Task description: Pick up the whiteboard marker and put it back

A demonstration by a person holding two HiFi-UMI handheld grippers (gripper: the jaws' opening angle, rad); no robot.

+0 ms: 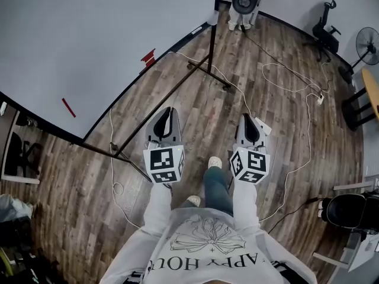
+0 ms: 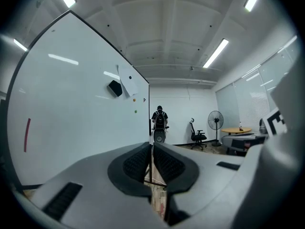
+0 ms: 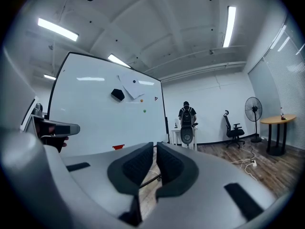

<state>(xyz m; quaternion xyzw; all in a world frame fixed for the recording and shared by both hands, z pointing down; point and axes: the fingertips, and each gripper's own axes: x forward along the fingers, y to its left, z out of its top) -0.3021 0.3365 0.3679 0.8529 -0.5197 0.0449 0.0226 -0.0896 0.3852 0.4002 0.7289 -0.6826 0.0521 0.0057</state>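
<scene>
Red marker (image 1: 148, 58) in head view: lies at the whiteboard (image 1: 89, 34) lower edge, long axis along that edge, cap end unreadable. It is well apart from left gripper (image 1: 169, 109) and right gripper (image 1: 248, 117), both held over wood floor (image 1: 201, 123). Separate red stroke (image 1: 68, 107) on the board face. Left gripper view: pads pressed together, nothing between; stroke stands upright on the board. Right gripper view: pads all but touching, empty; marker shows as a small horizontal red bar at the board's bottom edge.
</scene>
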